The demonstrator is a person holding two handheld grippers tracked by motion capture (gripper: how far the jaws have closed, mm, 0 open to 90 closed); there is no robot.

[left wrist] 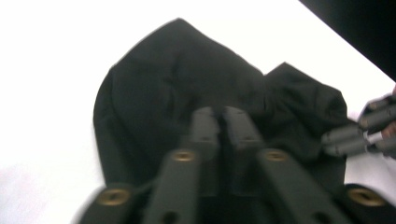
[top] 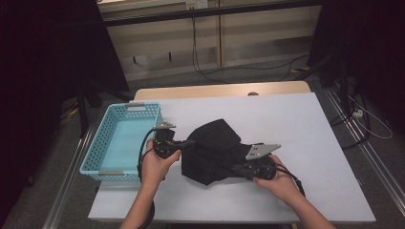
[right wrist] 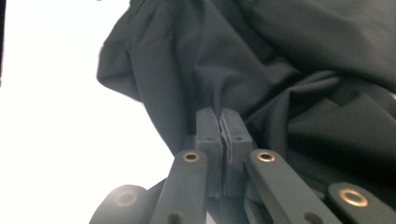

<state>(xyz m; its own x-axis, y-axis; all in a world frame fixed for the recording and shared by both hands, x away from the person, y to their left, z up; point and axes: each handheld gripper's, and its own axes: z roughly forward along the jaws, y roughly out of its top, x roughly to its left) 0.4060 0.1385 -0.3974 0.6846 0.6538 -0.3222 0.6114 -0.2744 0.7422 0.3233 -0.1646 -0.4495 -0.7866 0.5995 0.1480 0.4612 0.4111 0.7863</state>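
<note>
A crumpled black cloth [top: 215, 138] lies in the middle of the white table [top: 296, 124]. My left gripper [top: 190, 142] comes in at the cloth's left edge. In the left gripper view its jaws [left wrist: 221, 119] stand almost together over the dark fabric [left wrist: 163, 84], with only a thin slit between them and cloth in it. My right gripper [top: 235, 168] is at the cloth's near right edge. In the right gripper view it [right wrist: 222, 123] is shut, with a thin fold of the cloth [right wrist: 280, 70] pinched between the pads. The right gripper [left wrist: 327, 140] also appears at the right of the left gripper view.
A light blue plastic basket [top: 136, 106] with nothing in it stands at the table's left edge, close beside the left hand. Bare white tabletop extends to the right of and behind the cloth. Cables and dark stands are on the floor beyond.
</note>
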